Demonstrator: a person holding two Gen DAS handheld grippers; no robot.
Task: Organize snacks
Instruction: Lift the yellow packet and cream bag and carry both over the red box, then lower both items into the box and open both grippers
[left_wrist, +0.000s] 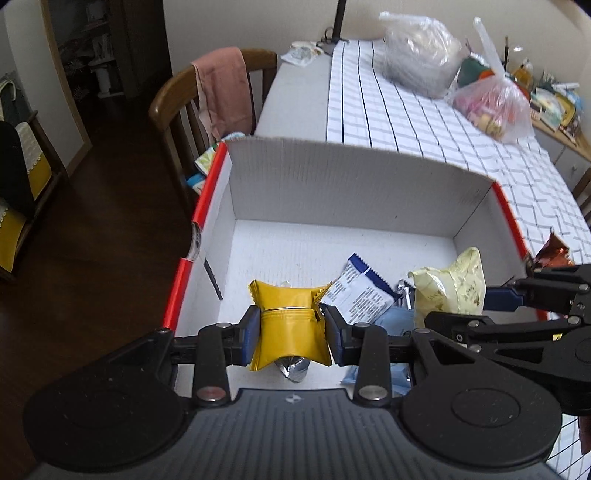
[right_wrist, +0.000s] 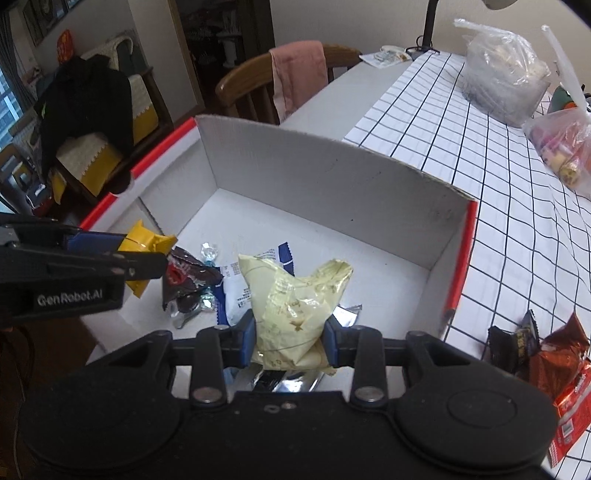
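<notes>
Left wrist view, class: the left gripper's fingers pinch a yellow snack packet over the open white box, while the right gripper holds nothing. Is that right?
Not quite. The left gripper does pinch the yellow snack packet over the white box, but the right gripper is not empty: its fingers clamp a pale cream snack bag. The right wrist view shows this plainly.

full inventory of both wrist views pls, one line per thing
box: 1, white with red edges, table end
yellow packet: 1, in left gripper, over box
cream packet: 1, in right gripper, over box
blue-white packet: 1, box floor
dark brown packet: 1, box floor
red-brown packets: about 2, tablecloth right of box
plastic bags: 2, clear, far table
chair: 1, wood, pink cloth draped
left gripper: black, shut
right gripper: black, shut
</notes>
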